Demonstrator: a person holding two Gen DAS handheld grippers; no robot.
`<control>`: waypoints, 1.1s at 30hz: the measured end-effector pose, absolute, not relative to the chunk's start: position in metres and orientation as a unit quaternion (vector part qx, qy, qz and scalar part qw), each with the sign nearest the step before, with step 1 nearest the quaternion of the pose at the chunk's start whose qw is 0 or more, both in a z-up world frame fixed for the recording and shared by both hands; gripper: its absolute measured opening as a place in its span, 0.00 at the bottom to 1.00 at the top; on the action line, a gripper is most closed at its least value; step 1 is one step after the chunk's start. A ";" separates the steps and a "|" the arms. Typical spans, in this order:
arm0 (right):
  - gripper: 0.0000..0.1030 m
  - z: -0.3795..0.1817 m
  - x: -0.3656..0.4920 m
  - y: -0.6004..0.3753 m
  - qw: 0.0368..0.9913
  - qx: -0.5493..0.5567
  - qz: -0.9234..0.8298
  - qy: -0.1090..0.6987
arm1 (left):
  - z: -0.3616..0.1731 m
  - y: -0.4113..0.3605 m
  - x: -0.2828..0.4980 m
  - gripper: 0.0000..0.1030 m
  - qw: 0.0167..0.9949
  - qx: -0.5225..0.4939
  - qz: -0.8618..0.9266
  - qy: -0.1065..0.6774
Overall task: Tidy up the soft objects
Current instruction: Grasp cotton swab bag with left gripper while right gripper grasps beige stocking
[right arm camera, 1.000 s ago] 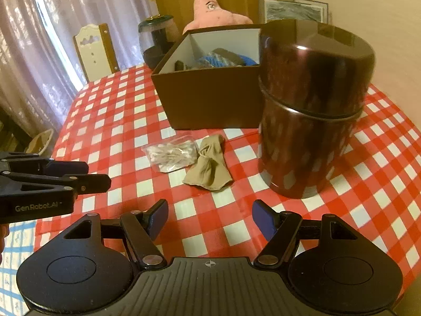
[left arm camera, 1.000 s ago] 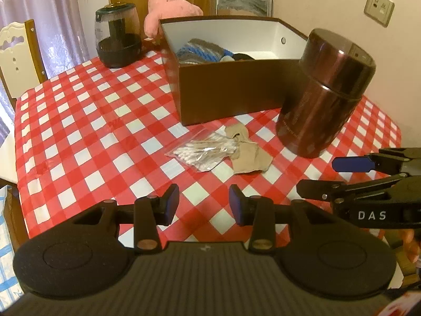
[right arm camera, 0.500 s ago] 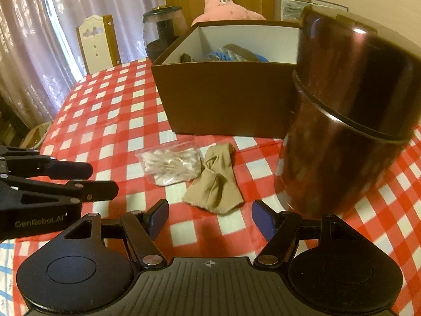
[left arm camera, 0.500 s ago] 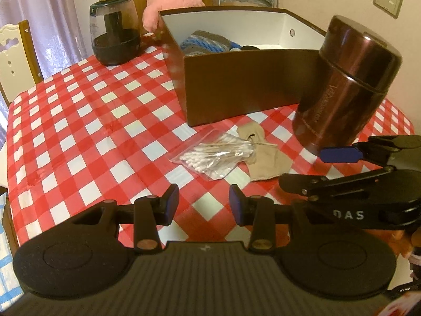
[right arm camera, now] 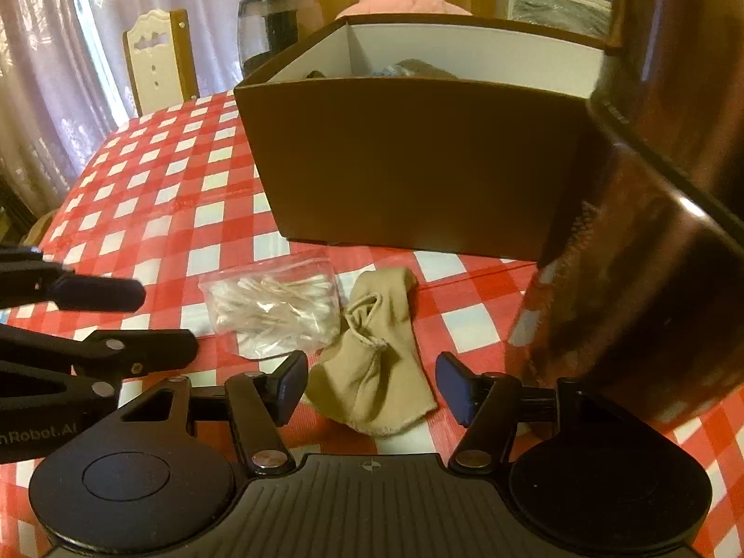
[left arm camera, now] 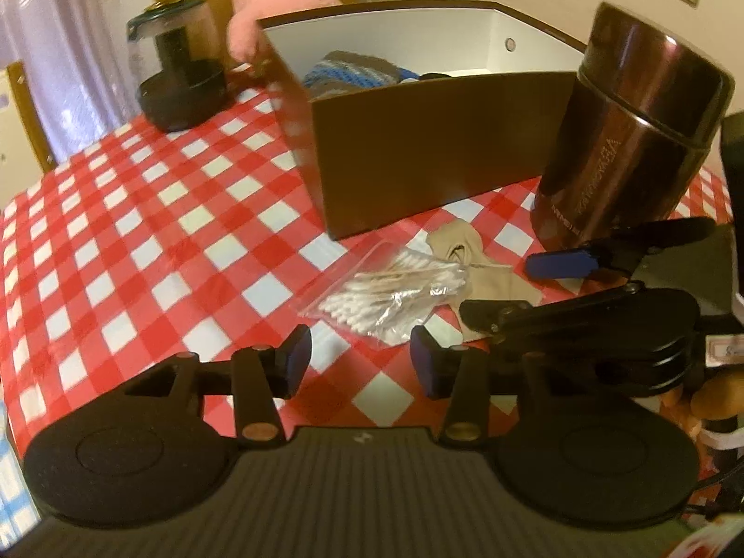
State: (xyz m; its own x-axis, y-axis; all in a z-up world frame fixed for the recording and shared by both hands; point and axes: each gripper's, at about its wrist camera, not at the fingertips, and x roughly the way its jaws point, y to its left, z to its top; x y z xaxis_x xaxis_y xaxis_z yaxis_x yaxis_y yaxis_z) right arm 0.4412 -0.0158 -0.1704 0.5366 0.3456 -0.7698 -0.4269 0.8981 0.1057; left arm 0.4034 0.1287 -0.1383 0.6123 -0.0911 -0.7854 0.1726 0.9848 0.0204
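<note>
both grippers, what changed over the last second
Both came down and closer to the items lying in front of the box. The right gripper now has the beige sock between its closing jaws, not yet pinched. The left gripper nears the swab bag, its jaws opening, holding nothing. Sock, swab bag, box and canister lie where they were.

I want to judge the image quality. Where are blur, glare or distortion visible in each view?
Left wrist view: fisheye bends the brown box; soft blur overall; light streaks on the metal canister. Right wrist view: the canister is smeared and oversized at the edge; the beige sock stays fairly sharp.
</note>
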 end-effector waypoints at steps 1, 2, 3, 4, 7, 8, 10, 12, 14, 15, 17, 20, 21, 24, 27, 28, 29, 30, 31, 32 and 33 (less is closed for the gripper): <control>0.55 -0.172 0.442 -0.014 0.874 -0.051 0.222 0.429 | -0.140 0.127 0.405 0.43 0.897 0.053 -0.077 0.433; 0.49 -0.174 0.443 -0.014 0.873 -0.053 0.225 0.430 | -0.141 0.126 0.407 0.44 0.896 0.059 -0.083 0.432; 0.44 -0.176 0.443 -0.013 0.872 -0.055 0.226 0.431 | -0.142 0.125 0.410 0.45 0.896 0.067 -0.088 0.431; 0.41 -0.177 0.443 -0.013 0.871 -0.057 0.226 0.432 | -0.143 0.123 0.412 0.45 0.895 0.072 -0.092 0.430; 0.26 -0.177 0.443 -0.016 0.873 -0.062 0.223 0.429 | -0.148 0.119 0.418 0.48 0.893 0.091 -0.107 0.427; 0.21 -0.176 0.442 -0.017 0.874 -0.064 0.222 0.428 | -0.150 0.117 0.420 0.48 0.893 0.096 -0.112 0.426; 0.19 -0.173 0.442 -0.020 0.874 -0.061 0.219 0.428 | -0.152 0.114 0.425 0.54 0.892 0.108 -0.121 0.422; 0.19 -0.172 0.442 -0.021 0.874 -0.060 0.216 0.430 | -0.156 0.110 0.429 0.55 0.891 0.124 -0.132 0.417; 0.19 -0.171 0.442 -0.023 0.874 -0.057 0.215 0.432 | -0.162 0.106 0.434 0.55 0.887 0.143 -0.139 0.417; 0.19 -0.171 0.442 -0.023 0.874 -0.056 0.215 0.433 | -0.165 0.104 0.436 0.55 0.885 0.151 -0.140 0.418; 0.19 -0.171 0.442 -0.022 0.874 -0.054 0.213 0.434 | -0.170 0.103 0.441 0.53 0.882 0.160 -0.141 0.420; 0.19 -0.170 0.442 -0.023 0.872 -0.046 0.213 0.439 | -0.177 0.105 0.445 0.42 0.882 0.158 -0.136 0.423; 0.19 -0.170 0.442 -0.023 0.872 -0.047 0.212 0.440 | -0.178 0.106 0.445 0.37 0.884 0.154 -0.134 0.421; 0.23 -0.171 0.441 -0.022 0.870 -0.048 0.215 0.441 | -0.176 0.110 0.443 0.33 0.886 0.144 -0.127 0.423; 0.30 -0.171 0.440 -0.021 0.870 -0.052 0.217 0.440 | -0.172 0.113 0.437 0.32 0.886 0.130 -0.107 0.432; 0.32 -0.172 0.439 -0.021 0.869 -0.053 0.219 0.440 | -0.171 0.114 0.434 0.32 0.885 0.128 -0.094 0.439; 0.36 -0.172 0.438 -0.020 0.869 -0.054 0.221 0.439 | -0.170 0.114 0.431 0.32 0.884 0.126 -0.079 0.444; 0.40 -0.172 0.437 -0.020 0.869 -0.055 0.222 0.438 | -0.169 0.116 0.429 0.33 0.882 0.121 -0.065 0.450; 0.42 -0.172 0.437 -0.020 0.869 -0.057 0.225 0.437 | -0.168 0.118 0.425 0.33 0.882 0.111 -0.049 0.456; 0.45 -0.173 0.436 -0.019 0.869 -0.059 0.226 0.437 | -0.167 0.121 0.422 0.34 0.882 0.100 -0.038 0.460; 0.48 -0.174 0.437 -0.019 0.869 -0.062 0.226 0.436 | -0.166 0.124 0.419 0.39 0.882 0.088 -0.034 0.462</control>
State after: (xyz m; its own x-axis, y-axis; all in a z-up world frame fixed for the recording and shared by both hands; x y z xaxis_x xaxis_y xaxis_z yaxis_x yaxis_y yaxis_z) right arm 0.4371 -0.0185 -0.1737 0.5183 0.3395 -0.7849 -0.4469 0.8900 0.0899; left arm 0.4194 0.1236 -0.1657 0.5705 0.0217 -0.8210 0.1416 0.9821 0.1243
